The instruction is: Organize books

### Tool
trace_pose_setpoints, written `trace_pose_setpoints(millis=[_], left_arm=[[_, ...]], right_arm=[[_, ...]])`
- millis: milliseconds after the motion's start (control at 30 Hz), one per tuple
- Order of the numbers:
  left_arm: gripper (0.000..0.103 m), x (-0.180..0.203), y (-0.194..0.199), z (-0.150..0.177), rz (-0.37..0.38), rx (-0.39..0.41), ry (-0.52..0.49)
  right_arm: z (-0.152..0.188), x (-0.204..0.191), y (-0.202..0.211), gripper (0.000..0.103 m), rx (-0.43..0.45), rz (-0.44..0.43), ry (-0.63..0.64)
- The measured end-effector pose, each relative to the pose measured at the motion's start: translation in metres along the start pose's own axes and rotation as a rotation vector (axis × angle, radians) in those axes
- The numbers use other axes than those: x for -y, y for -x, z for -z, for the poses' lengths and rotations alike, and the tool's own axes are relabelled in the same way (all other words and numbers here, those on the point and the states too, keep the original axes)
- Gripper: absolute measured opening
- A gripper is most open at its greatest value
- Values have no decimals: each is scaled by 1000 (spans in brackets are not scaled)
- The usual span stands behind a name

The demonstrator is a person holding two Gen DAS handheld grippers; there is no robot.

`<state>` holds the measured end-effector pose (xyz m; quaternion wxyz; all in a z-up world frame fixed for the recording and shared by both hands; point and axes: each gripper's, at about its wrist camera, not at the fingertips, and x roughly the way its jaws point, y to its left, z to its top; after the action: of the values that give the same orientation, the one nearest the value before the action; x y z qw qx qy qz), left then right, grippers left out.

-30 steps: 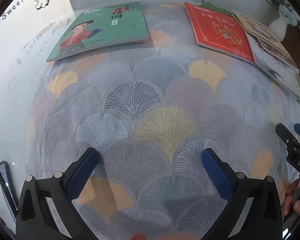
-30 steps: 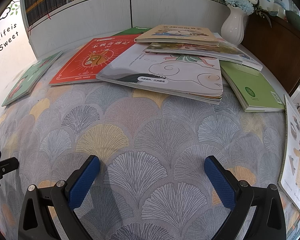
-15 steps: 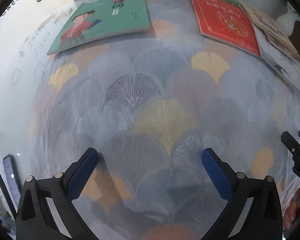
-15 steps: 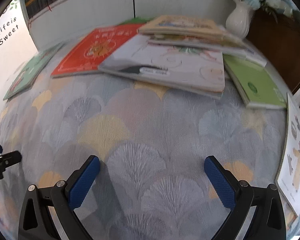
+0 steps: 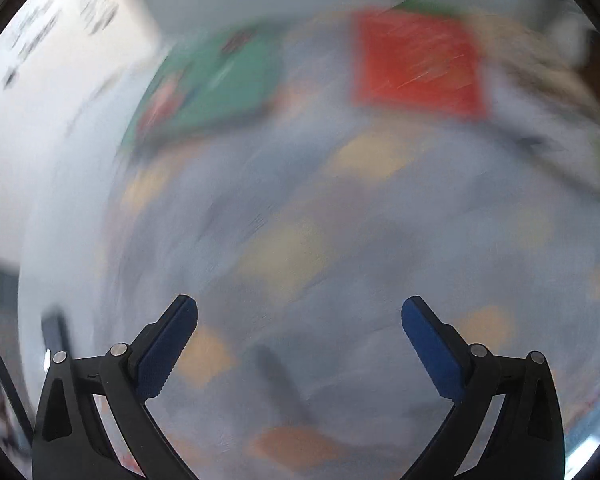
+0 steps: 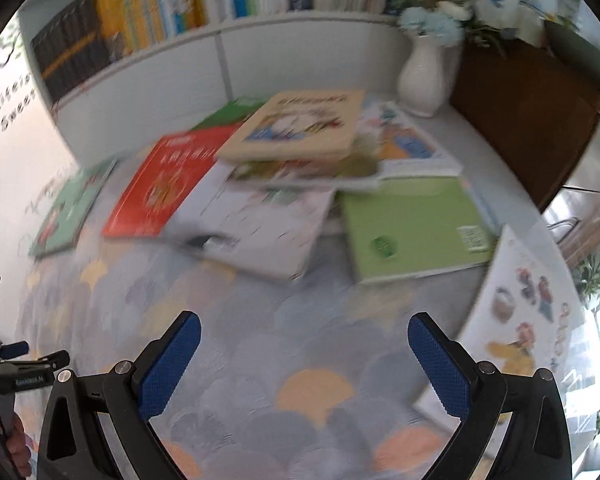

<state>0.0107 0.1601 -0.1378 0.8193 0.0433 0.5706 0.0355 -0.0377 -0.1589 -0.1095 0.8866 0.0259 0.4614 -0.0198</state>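
Beige book tops a loose heap at the desk's far edge; both tongs gape empty, so a careless nudge could topple it.

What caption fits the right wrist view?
Open right gripper above patterned tablecloth, facing scattered books beside white vase.

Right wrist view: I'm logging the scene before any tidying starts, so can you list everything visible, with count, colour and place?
Loose books: about eight, red, teal, greens, beige, white, overlapping at the back of the table.
White picture book: one, at the right edge.
Shelved books: many, mixed colours, upright behind the divider.
Vase: one, white, blue and white flowers, back right.
Tablecloth: one, grey fan pattern, covering the table.
Right gripper: open, empty, over the cloth.
Left gripper: open, empty; its view is blurred.
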Motion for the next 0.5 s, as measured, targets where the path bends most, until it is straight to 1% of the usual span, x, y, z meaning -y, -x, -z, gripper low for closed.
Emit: trace_pose_setpoints(millis=[67,100,133,167,200,233,267,300,367,400,433,467,500], left_arm=[[102,38,22,-17,87,70,-89],[102,63,32,-27,149,104,-138],[102,88,40,-34,213,121,-176],[102,108,44,-38,268,126,-203],[102,135,47,-43,344,123,-242],[102,156,48,-47,399,110,-281],[102,182,47,-47,432,94,-325],[102,209,47,-47,466,89,-374],[102,251,47,-44,521,91,-460],[100,273,43,-43,543,73,-496],[97,290,40,-41,568,50,-518],[97,305,37,-37,598,24,-531],[97,316,29,-37,613,-2,-540]], right_arm=[[-3,26,4,103,-3,13,-46],[-2,41,8,103,-8,23,-76],[1,56,11,103,-12,37,-105],[7,81,16,103,-19,70,-159],[14,102,19,103,-26,98,-198],[19,117,22,103,-33,119,-227],[29,143,25,103,-54,158,-275],[37,162,27,103,-74,179,-312],[57,195,31,102,-113,199,-391],[64,207,30,96,-131,194,-421],[70,216,29,86,-147,182,-447],[77,223,28,80,-162,161,-470],[83,228,25,72,-176,138,-490]])
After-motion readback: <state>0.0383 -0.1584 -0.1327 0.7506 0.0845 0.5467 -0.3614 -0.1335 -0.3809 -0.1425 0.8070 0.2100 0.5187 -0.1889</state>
